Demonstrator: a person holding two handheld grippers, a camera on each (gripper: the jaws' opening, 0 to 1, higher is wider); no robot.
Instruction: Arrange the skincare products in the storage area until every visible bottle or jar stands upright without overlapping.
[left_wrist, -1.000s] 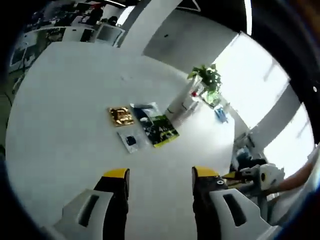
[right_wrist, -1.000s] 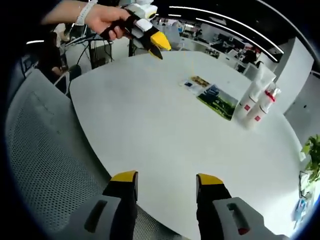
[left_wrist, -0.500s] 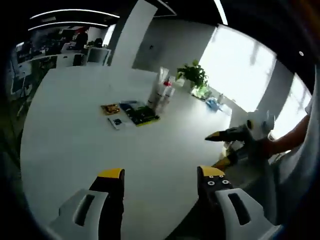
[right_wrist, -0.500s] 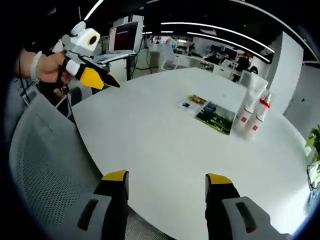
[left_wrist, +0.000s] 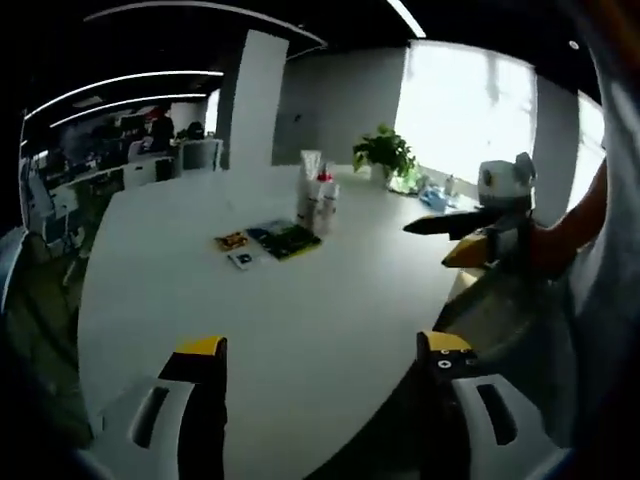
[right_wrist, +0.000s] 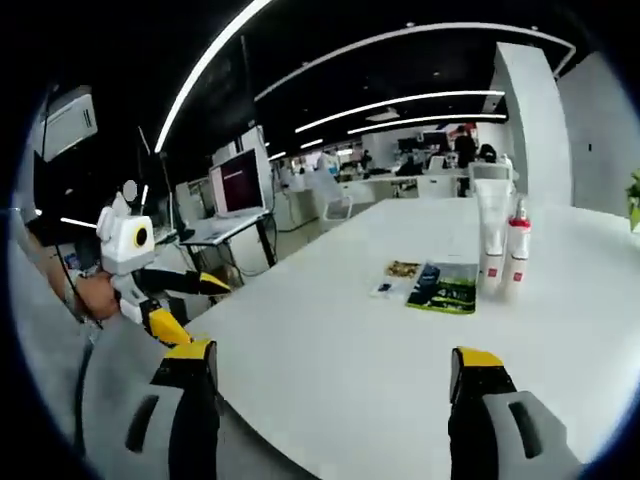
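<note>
Already, on the white table (right_wrist: 560, 300), a tall tube (right_wrist: 492, 236) and a red-capped bottle (right_wrist: 517, 254) are seen upright, side by side toward its far edge beside flat sachets (right_wrist: 440, 287), so little appears left undone. Both the left gripper (left_wrist: 318, 350) and right gripper (right_wrist: 335, 358) are held wide and empty, well back from them.

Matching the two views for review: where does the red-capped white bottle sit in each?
Left gripper view: red-capped white bottle upper centre, left of the potted plant.
Right gripper view: same bottle right of centre.
Shared landmark: tall white tube beside it.
</note>
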